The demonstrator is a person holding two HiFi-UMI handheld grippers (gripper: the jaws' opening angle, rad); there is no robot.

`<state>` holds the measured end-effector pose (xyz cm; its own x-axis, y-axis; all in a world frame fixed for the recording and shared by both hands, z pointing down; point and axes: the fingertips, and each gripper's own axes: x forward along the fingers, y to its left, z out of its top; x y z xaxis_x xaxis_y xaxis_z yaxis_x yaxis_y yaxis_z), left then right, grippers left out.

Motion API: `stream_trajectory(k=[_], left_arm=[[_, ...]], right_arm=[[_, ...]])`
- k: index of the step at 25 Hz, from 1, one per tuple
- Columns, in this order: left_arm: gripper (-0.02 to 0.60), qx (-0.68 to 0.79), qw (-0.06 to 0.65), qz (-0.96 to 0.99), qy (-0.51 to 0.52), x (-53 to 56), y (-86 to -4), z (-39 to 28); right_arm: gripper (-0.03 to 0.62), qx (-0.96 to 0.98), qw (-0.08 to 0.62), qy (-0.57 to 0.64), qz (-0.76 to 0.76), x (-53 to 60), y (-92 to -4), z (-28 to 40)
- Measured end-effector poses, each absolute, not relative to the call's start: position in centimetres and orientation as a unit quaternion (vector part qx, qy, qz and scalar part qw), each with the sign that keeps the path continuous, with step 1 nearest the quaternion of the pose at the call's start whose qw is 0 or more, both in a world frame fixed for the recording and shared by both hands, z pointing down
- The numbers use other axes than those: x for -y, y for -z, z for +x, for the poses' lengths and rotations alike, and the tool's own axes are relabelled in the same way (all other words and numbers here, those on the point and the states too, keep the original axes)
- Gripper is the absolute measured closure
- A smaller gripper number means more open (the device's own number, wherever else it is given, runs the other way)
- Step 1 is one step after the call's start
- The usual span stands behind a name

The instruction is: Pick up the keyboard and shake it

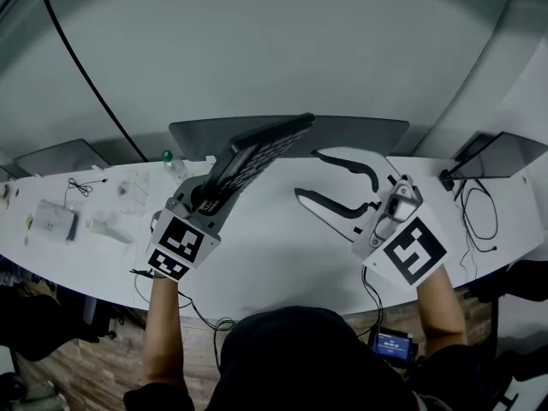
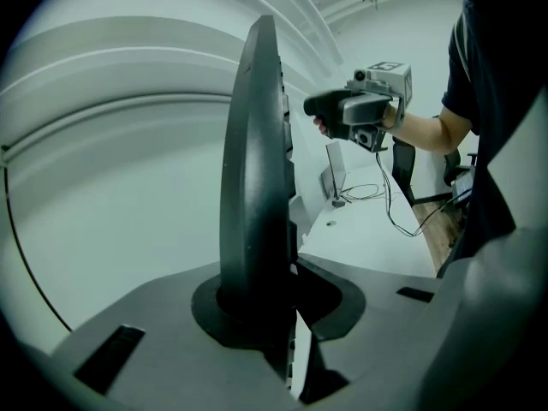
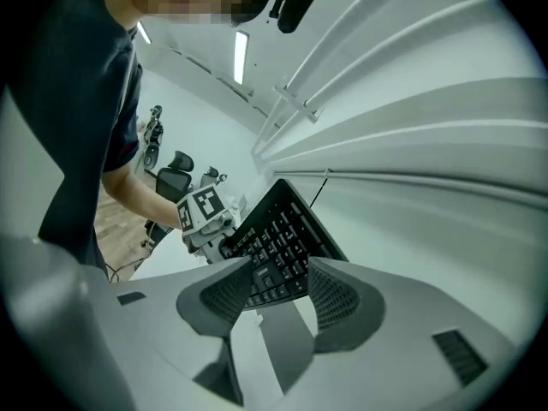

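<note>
Left gripper (image 1: 211,197): jaws pressed together on the near end of the black keyboard (image 1: 257,155), pinching it across its thickness; in the left gripper view the keyboard stands edge-on between the jaws. Keyboard: lifted clear of the white surface (image 1: 274,259), tilted, its far end pointing up and to the right, keys facing right towards the other gripper. Right gripper (image 1: 306,174): to the right of the keyboard, jaws spread wide with nothing pressed between them; pads clear of the keyboard, which shows beyond the gap in the right gripper view. On the surface: a white box (image 1: 51,221) at the left; an open laptop (image 1: 501,154) at the far right with black cables (image 1: 479,221) beside it.
</note>
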<state>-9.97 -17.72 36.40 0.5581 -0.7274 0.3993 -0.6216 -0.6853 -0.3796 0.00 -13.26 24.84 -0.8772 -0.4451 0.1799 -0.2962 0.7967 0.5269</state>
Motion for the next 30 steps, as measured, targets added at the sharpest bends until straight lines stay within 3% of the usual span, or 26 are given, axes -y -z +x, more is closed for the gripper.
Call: stream_trajectory(k=[13,30], left_arm=[[0.497,-0.377,0.155,-0.831,0.379,18.0,-39.7,-10.9],[0.497,-0.359,0.217,-0.756,0.502,18.0,-42.9,-11.7]], right_arm=[[0.375,0.889,0.208,0.361,0.187,12.7,-24.0,-2.3],[0.37,0.8,0.382,0.44,0.142,12.6,-30.3,-5.4]])
